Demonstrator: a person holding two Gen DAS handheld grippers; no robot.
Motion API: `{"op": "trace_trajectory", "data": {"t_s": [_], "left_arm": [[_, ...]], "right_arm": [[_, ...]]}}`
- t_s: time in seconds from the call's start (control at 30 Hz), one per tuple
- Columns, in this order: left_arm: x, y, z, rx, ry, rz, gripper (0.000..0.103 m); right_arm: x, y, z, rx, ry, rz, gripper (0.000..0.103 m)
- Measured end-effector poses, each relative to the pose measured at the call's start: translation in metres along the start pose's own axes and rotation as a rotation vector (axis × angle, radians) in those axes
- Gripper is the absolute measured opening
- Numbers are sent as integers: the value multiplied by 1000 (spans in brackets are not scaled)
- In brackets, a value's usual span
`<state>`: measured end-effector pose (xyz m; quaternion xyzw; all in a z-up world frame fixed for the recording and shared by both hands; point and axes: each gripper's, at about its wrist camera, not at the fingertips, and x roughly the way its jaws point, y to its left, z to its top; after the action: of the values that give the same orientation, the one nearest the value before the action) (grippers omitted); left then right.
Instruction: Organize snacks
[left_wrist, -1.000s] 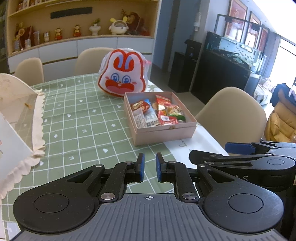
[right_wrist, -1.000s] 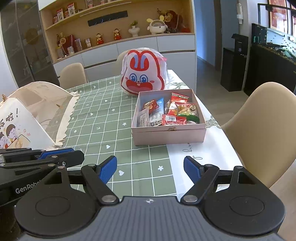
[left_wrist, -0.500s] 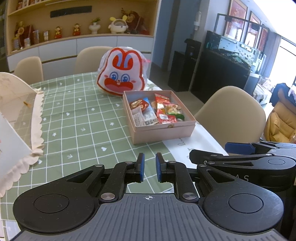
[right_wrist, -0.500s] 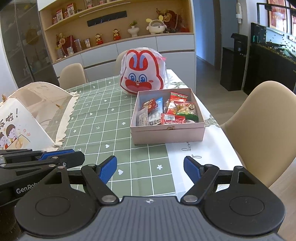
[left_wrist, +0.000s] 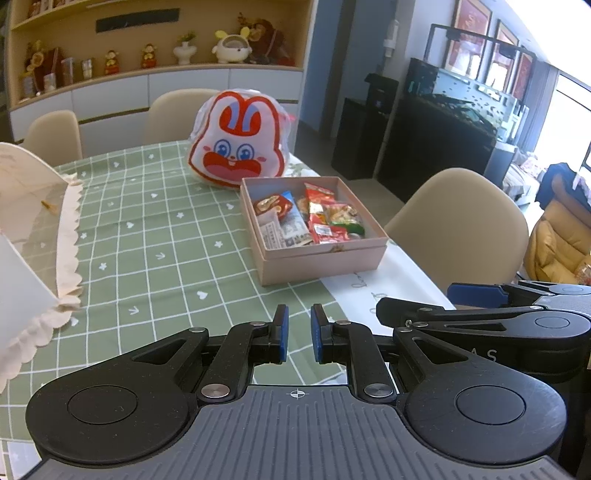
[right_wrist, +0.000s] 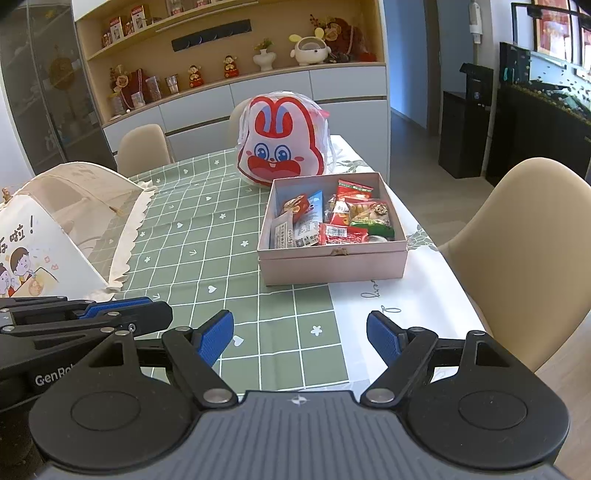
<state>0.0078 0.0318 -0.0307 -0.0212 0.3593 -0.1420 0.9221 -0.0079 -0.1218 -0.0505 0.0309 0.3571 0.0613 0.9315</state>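
A pink cardboard box (left_wrist: 321, 254) (right_wrist: 332, 264) stands on the green checked tablecloth, filled with several snack packets (left_wrist: 314, 218) (right_wrist: 332, 221). Behind it stands a rabbit-face bag (left_wrist: 238, 147) (right_wrist: 282, 146). My left gripper (left_wrist: 297, 334) is nearly shut and empty, held above the table's near edge, well short of the box. My right gripper (right_wrist: 301, 338) is wide open and empty, also short of the box. Each gripper shows at the side of the other's view.
A mesh food cover with a lace hem (left_wrist: 33, 221) (right_wrist: 70, 218) sits at the left of the table. Beige chairs (left_wrist: 461, 221) (right_wrist: 528, 251) stand to the right and at the far side. A sideboard with figurines is behind.
Both grippers have drawn back a little from the box, which looks slightly smaller. The jaws have not changed.
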Motion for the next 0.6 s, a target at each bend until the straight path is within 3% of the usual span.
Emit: {"op": "trace_trajectory", "data": {"t_s": [0.6], "left_arm": [[3, 3, -2, 3, 3, -12, 17]], "right_arm": [[2, 0, -2, 6, 6, -13, 80]]}}
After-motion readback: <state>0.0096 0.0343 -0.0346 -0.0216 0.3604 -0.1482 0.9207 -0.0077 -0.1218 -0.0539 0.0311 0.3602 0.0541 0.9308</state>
